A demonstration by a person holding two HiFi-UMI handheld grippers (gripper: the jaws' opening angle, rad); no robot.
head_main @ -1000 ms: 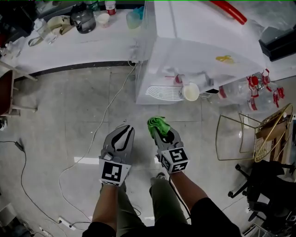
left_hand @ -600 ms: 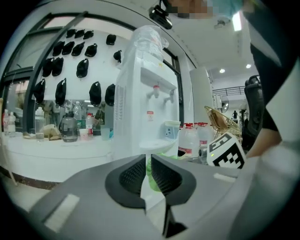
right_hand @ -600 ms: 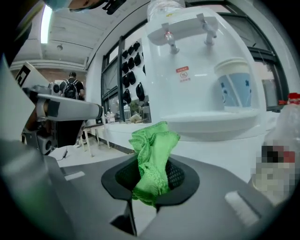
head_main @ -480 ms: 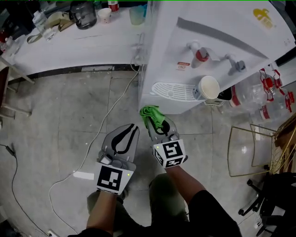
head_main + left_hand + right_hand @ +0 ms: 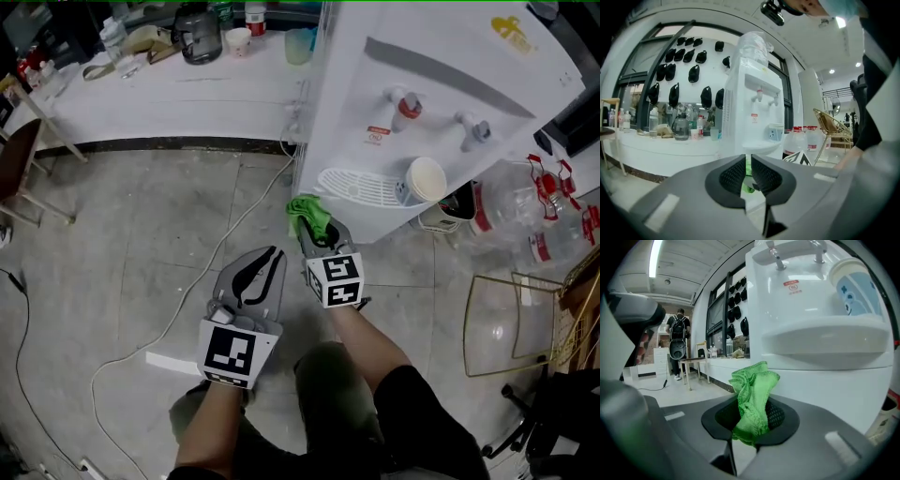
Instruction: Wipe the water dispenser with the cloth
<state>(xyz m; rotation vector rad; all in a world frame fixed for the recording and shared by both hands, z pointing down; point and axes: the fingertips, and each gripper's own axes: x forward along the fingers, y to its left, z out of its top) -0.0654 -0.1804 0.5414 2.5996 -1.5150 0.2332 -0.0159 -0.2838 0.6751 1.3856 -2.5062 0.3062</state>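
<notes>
Green cloth (image 5: 752,399) is bunched in the right claw (image 5: 312,228), whose jaws are clamped on it; the left claw (image 5: 748,165) hangs just beside it over the floor (image 5: 141,244), jaws together on nothing; beyond, the cloth is near the water dispenser (image 5: 450,103) below its drip tray (image 5: 356,185), contact unclear; a paper cup (image 5: 427,178) sits on the tray; the worktop (image 5: 169,94) lies behind.

Your right gripper (image 5: 751,420) pinches the green cloth (image 5: 753,401), which stands bunched just below the dispenser's (image 5: 806,296) drip tray (image 5: 825,341).
</notes>
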